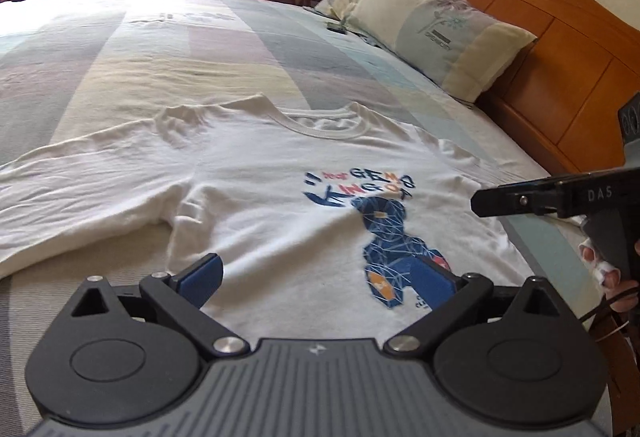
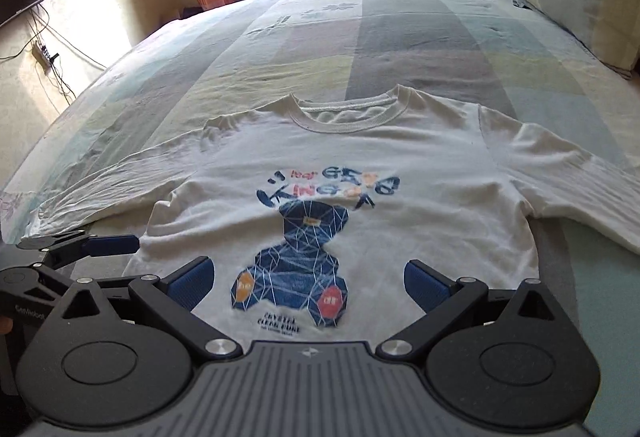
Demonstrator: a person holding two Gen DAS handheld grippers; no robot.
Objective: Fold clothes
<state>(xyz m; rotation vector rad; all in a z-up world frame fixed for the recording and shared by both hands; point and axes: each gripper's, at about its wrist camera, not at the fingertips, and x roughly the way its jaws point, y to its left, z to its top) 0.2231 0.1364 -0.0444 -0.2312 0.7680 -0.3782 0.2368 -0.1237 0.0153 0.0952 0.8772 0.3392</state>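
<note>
White shirt (image 2: 352, 165) flat, print up, on bed (image 2: 400, 37). Left gripper (image 1: 320, 277) and right gripper (image 2: 308, 283) both spread wide, empty, over shirt's hem. Pre-fold; next likely pinch hem corners.

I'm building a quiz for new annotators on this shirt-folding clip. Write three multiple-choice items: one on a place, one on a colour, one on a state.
1. Where does the white long-sleeved T-shirt lie?
A. on the pastel patchwork bedspread
B. on the cream pillow
C. on the floor

2. What is the main colour of the printed bear on its chest?
A. green
B. dark blue
C. yellow

3. How is the shirt now?
A. folded in half
B. rolled up
C. spread flat, sleeves out

Answers:
1 A, bedspread shows all around the shirt.
2 B, the bear is dark blue with orange and red patches.
3 C, both sleeves stretch sideways, and the left gripper and right gripper stand open, holding nothing.
</note>
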